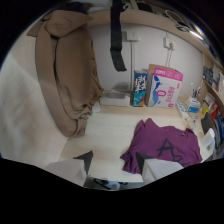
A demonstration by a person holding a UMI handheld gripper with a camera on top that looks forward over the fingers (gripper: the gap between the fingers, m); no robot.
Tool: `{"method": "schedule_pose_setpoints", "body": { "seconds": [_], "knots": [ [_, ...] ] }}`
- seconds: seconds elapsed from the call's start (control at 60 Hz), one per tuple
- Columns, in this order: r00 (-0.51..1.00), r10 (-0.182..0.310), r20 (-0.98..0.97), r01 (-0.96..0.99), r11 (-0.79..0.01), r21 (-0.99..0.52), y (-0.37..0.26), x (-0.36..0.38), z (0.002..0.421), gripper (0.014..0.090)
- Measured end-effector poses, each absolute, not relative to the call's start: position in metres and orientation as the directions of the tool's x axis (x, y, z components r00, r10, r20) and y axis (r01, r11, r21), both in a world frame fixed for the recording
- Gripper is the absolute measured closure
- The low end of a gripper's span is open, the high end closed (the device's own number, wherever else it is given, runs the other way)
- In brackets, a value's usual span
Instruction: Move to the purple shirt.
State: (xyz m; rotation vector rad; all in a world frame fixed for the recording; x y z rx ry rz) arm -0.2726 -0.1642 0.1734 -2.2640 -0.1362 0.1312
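the purple shirt (162, 145) lies crumpled on the pale wooden counter (107, 132), ahead of the tool (114, 161) and off to its right side, so the coming move looks like a short push forward with a swing to the right rather than a straight run. the tool stands open, its two dark fingertips (85, 159) well apart with bare wood showing between them, and it has hold of nothing; the right fingertip sits just beside the near hem of the shirt, apart from it as far as can be told. the shirt spreads with its longer run going across from the tool's right finger toward the far right, with a dark printed mark on its chest, and its near left corner is folded and bunched. beyond it, against the white wall (102, 55), stand a pink and white box (165, 89) and a blue packet (140, 89), near each other and well apart from the shirt. a brown garment (67, 75) hangs down to the left, its lower end reaching the counter, and a black strap (117, 37) hangs from above. small clutter along the right edge is too unclear to name
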Motion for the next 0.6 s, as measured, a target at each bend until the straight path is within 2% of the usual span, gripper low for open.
{"method": "schedule_pose_setpoints", "body": {
  "seconds": [0.333,0.433,0.6],
  "knots": [
    [0.99,0.134,-0.043,0.055,-0.652,-0.756,-0.168,-0.252,0.159,0.0181],
    [0.994,0.11,-0.022,0.057,-0.669,-0.741,-0.174,-0.219,0.142,0.018],
    [0.999,0.034,0.027,0.043,-0.696,-0.716,-0.183,-0.144,0.105,0.018]
  ]
}}
